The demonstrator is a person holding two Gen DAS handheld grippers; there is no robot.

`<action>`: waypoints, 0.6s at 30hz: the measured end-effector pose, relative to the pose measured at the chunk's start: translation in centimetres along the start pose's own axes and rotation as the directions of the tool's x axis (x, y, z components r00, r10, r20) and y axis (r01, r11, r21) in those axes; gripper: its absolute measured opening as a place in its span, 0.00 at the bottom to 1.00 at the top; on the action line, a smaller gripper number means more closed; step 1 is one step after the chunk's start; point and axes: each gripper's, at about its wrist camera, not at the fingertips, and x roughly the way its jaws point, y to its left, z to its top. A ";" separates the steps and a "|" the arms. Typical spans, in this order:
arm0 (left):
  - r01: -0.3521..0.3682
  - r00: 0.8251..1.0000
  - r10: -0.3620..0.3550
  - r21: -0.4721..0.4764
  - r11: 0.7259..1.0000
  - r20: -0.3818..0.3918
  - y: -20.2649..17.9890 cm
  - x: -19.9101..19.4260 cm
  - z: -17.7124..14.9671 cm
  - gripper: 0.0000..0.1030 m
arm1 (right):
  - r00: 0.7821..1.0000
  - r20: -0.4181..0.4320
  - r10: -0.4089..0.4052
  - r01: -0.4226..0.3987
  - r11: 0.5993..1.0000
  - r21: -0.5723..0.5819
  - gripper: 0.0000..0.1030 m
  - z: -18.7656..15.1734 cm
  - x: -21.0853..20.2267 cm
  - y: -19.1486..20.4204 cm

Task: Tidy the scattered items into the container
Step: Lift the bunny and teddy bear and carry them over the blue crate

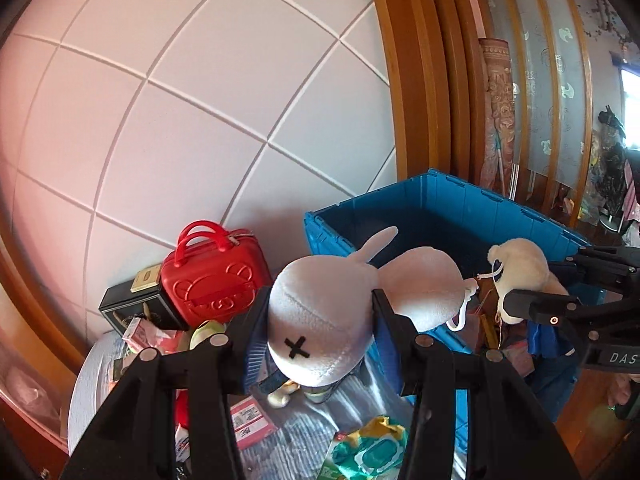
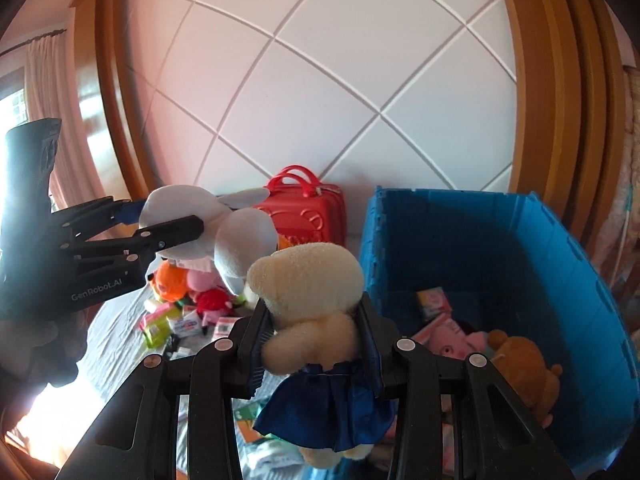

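My left gripper [image 1: 320, 304] is shut on a white plush rabbit [image 1: 320, 320] with a black cross on its head, held in the air left of the blue crate [image 1: 472, 208]. The same rabbit [image 2: 224, 232] and left gripper [image 2: 168, 228] show at the left of the right wrist view. My right gripper [image 2: 316, 312] is shut on a cream plush bear in a blue skirt [image 2: 312, 288], lifted beside the blue crate [image 2: 560, 264]. That bear [image 1: 520, 268] hangs at the crate's near rim in the left wrist view. Inside the crate lie a pink plush [image 2: 448, 340], a brown bear [image 2: 524, 364] and a small box [image 2: 434, 300].
A red toy suitcase [image 1: 216, 276] and a black box [image 1: 140, 300] stand against the white tiled wall. Plush toys [image 2: 192, 284], packets [image 1: 368, 448] and small boxes [image 1: 250, 420] are strewn over the grey striped bedcover [image 2: 120, 332]. A wooden frame [image 1: 420, 80] rises behind the crate.
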 end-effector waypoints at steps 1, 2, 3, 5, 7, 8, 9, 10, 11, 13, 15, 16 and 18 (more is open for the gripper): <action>0.007 1.000 -0.007 0.006 1.000 0.001 -0.8 0.5 0.5 0.46 | 1.000 0.001 -0.008 0.008 1.000 0.006 0.37 0.1 -0.1 -1.0; 0.016 1.000 -0.016 0.011 1.000 0.001 -1.6 1.0 1.0 0.46 | 1.000 0.002 -0.017 0.017 1.000 0.012 0.37 0.2 -0.2 -2.0; 0.024 1.000 -0.024 0.018 1.000 0.001 -2.3 1.5 1.5 0.46 | 1.000 0.004 -0.027 0.027 0.999 0.019 0.37 0.3 -0.3 -3.0; 0.039 0.999 -0.039 0.031 0.999 -0.001 -3.8 2.6 2.3 0.46 | 0.999 0.005 -0.046 0.046 0.998 0.032 0.37 0.4 -0.5 -4.9; 0.056 0.998 -0.056 0.039 0.998 -0.006 -5.1 3.6 3.0 0.46 | 0.998 0.007 -0.066 0.065 0.997 0.046 0.37 0.4 -0.8 -6.7; 0.064 0.998 -0.063 0.043 0.997 -0.010 -5.7 4.1 3.3 0.46 | 0.997 0.007 -0.075 0.074 0.996 0.053 0.37 0.4 -0.9 -7.4; 0.072 0.997 -0.071 0.049 0.996 -0.013 -6.3 4.5 3.5 0.46 | 0.996 0.007 -0.084 0.083 0.995 0.062 0.37 0.3 -1.0 -8.2; 0.081 0.997 -0.081 0.056 0.995 -0.015 -6.9 4.9 3.8 0.46 | 0.996 0.007 -0.092 0.091 0.993 0.071 0.37 0.3 -1.2 -8.9; 0.090 0.996 -0.089 0.064 0.994 -0.017 -7.5 5.3 4.0 0.46 | 0.995 0.007 -0.100 0.099 0.992 0.078 0.37 0.3 -1.3 -9.6; 0.105 0.994 -0.104 0.077 0.992 -0.021 -8.7 5.9 4.5 0.46 | 0.992 0.008 -0.127 0.125 0.987 0.097 0.37 0.2 -1.5 -10.7; 0.120 0.993 -0.118 0.085 0.989 -0.024 -9.7 6.5 4.9 0.46 | 0.990 0.002 -0.140 0.139 0.985 0.103 0.37 0.0 -1.7 -11.8; 0.126 0.992 -0.125 0.089 0.988 -0.025 -10.2 6.8 5.1 0.46 | 0.989 0.001 -0.147 0.146 0.983 0.108 0.37 -0.1 -1.8 -12.3; 0.139 0.990 -0.137 0.096 0.986 -0.028 -11.1 7.3 5.5 0.46 | 0.987 -0.002 -0.161 0.160 0.980 0.119 0.37 -0.1 -2.2 -13.4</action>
